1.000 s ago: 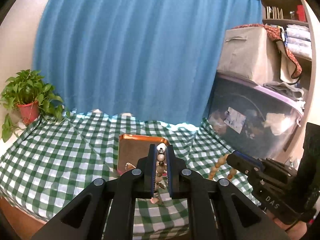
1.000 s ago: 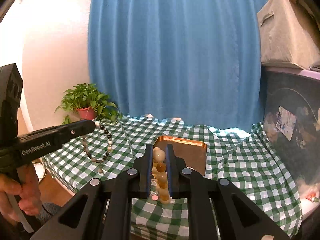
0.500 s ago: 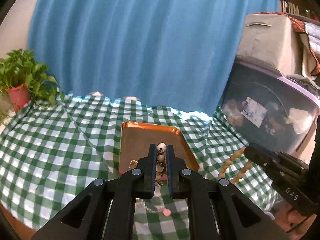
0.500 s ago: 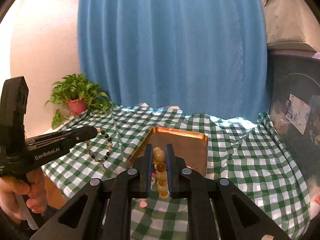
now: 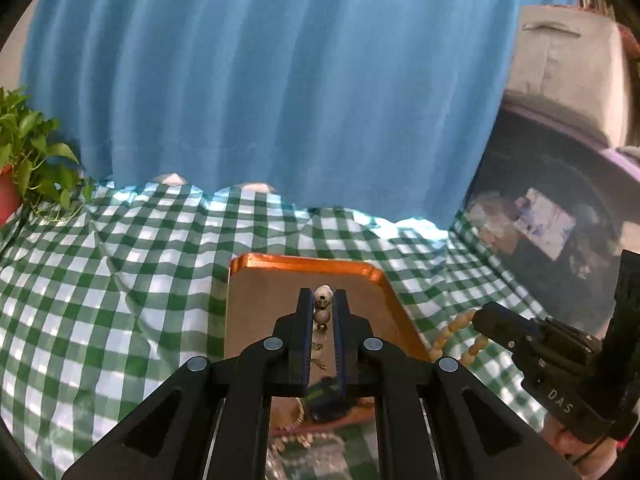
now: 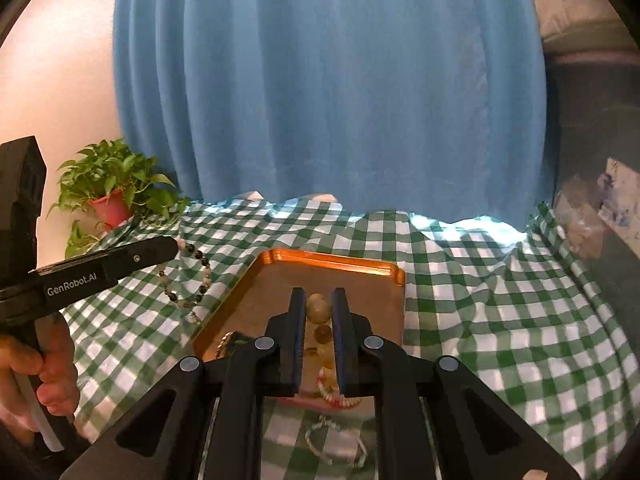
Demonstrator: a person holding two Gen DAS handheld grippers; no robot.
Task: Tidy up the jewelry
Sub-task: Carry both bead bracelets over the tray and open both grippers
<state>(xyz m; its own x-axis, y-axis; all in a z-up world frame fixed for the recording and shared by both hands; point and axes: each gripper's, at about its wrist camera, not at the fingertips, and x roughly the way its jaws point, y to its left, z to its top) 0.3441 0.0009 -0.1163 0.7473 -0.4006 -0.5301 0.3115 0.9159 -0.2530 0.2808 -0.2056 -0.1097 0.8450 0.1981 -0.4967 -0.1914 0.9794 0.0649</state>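
Observation:
A copper tray [image 5: 304, 262] lies on the green checked cloth, straight ahead in both wrist views. My left gripper [image 5: 323, 300] is shut on a bracelet of black and white beads [image 5: 323, 295]. In the right wrist view that bracelet [image 6: 192, 276] hangs in a loop from the left gripper [image 6: 176, 244], left of the tray [image 6: 332, 258]. My right gripper [image 6: 319, 304] is shut on a bracelet of large tan and amber beads [image 6: 319, 309]. In the left wrist view that bracelet [image 5: 452, 332] dangles from the right gripper [image 5: 478, 314] beside the tray's right edge.
More jewelry lies at the tray's near end: a gold piece [image 6: 226, 338], a pink and white bracelet [image 6: 336, 398], and a white bracelet [image 6: 336, 444] on the cloth. A potted plant [image 6: 112, 196] stands far left, a blue curtain behind, storage bins [image 5: 560, 220] right. A hand [image 6: 44, 372] holds the left gripper.
Both grippers have moved forward and down toward the tray, which now looks larger and closer. Each still holds its bracelet, and the jaws have not shifted.

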